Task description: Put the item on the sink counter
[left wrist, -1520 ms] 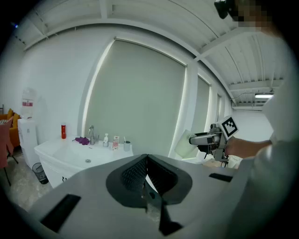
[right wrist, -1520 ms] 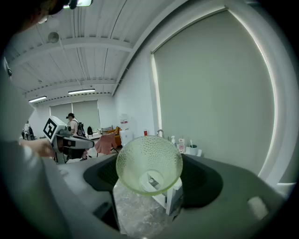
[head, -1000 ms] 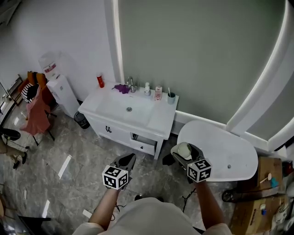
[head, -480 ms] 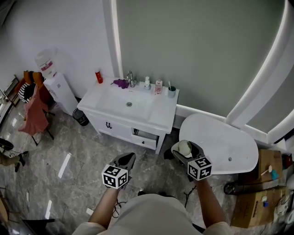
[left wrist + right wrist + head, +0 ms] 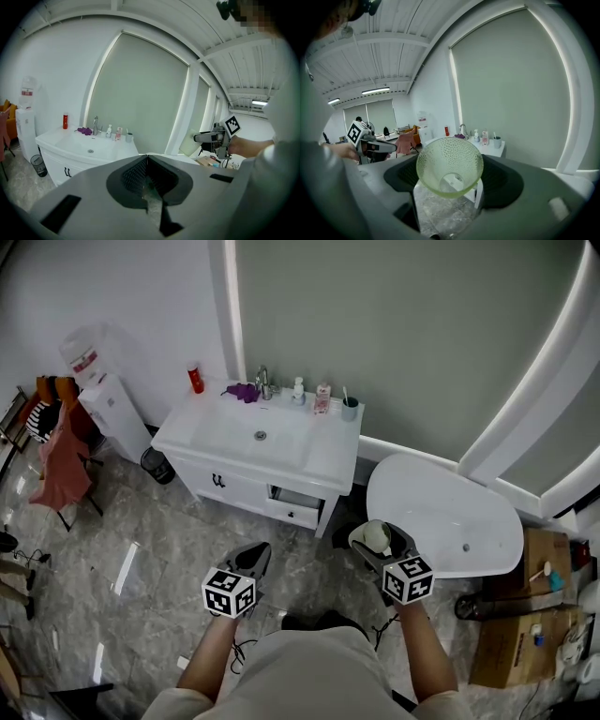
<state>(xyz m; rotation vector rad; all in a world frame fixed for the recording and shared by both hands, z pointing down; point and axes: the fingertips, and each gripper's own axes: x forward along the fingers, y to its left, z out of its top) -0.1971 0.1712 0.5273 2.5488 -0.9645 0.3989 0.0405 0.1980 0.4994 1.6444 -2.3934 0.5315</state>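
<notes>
Top: the person is wearing a pale short-sleeved top (image 5: 300, 676).
Claws: the grey left claw (image 5: 255, 554) and right claw (image 5: 375, 540) are carrying black-and-white marker cubes (image 5: 229, 592).

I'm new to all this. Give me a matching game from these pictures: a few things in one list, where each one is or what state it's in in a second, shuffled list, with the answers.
Things:
1. pale green dimpled glass cup
2. red canister
3. purple cloth
4. left tongs

Places or states:
A. shut, with nothing between them
B. at the left back corner of the white sink counter
C. held in the right tongs
D. beside the chrome tap

Pairs: 1-C, 2-B, 3-D, 4-A.
</notes>
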